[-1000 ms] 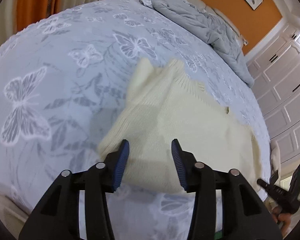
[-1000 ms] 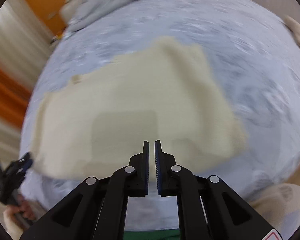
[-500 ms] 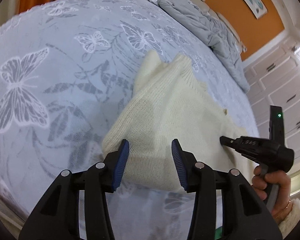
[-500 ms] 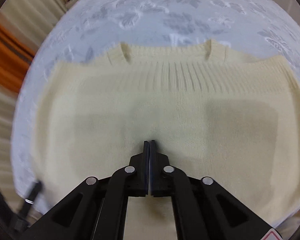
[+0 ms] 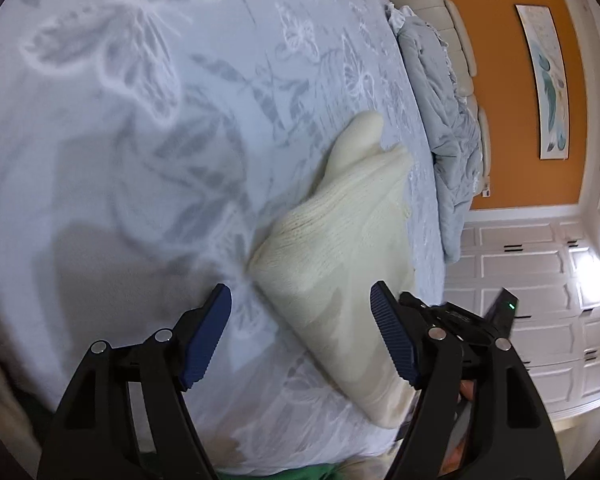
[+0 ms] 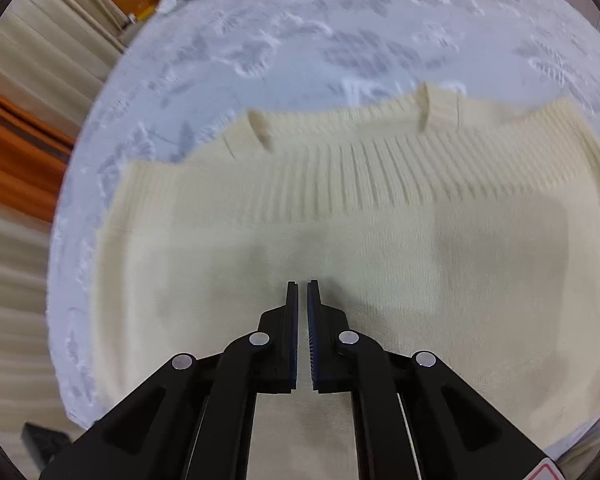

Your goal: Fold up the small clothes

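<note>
A cream knitted sweater (image 6: 340, 216) lies flat on the bed, ribbed band away from the right wrist view. It also shows in the left wrist view (image 5: 340, 248), seen edge-on from its left corner. My left gripper (image 5: 300, 304) is open, low over that near corner, with the fabric between its fingers but untouched. My right gripper (image 6: 303, 292) is shut and empty, its tips over the middle of the sweater. The right gripper body shows behind the left one's right finger (image 5: 392, 332).
The bed has a pale blue sheet with butterfly print (image 5: 140, 120). A grey duvet (image 5: 440, 112) is heaped at the headboard by the orange wall. White wardrobe doors (image 5: 540, 272) stand to the right. Orange and beige curtains (image 6: 16, 140) hang to the left.
My left gripper has dropped lower, swung round to the sweater's left corner and opened wider. My right gripper has moved over the sweater's middle and stays shut.
</note>
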Demonstrator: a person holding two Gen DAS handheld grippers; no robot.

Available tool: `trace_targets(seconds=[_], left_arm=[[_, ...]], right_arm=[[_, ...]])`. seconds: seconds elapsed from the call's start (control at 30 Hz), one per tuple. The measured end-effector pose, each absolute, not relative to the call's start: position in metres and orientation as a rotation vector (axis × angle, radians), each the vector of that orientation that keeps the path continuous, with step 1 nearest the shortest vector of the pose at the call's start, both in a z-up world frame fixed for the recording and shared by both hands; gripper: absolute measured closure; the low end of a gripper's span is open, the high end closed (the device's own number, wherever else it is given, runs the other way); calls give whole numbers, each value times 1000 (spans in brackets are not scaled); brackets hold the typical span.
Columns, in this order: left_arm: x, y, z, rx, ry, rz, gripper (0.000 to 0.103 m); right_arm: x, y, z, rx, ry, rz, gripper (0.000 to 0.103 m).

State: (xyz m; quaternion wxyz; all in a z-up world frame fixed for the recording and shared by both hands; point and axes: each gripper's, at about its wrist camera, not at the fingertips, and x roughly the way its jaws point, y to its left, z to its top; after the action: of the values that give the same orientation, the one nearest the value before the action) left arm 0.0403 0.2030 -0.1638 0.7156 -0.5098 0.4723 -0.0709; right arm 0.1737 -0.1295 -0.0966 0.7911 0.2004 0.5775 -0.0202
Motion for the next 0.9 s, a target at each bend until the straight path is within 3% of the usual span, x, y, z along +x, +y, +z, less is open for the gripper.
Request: trace_targets(seconds=[0.27,0.4,0.47,0.57,0.67,0.73,0.83,0.9], left_arm=[[62,185,-169,-1037,1005,-177,35],[66,187,-171,-1001,1018,-164,64],[68,187,-165,-969,1017,-161,74],[72,177,-129,-869,967,-216,82],[75,147,-78,-748,902,-292,84],[76,120,-47,-695,858,-346,85],[76,59,-2,-558,819,-448,85],[70,10,20,-431,799,-512,85]], right_arm=[[193,-132,-122,422,1304,-58,103],[194,-131,-119,390,1310,-27,103],[182,-142,-107,479,1289,-5,97],[142,-161,-86,532,1225,55,94],[95,-177,-90,517,1233,77,94],[76,-180,-108,480,1282,81,102],[57,-197,-122,513,1271,94,103],[45,-215,-113,582,1212,87,94]])
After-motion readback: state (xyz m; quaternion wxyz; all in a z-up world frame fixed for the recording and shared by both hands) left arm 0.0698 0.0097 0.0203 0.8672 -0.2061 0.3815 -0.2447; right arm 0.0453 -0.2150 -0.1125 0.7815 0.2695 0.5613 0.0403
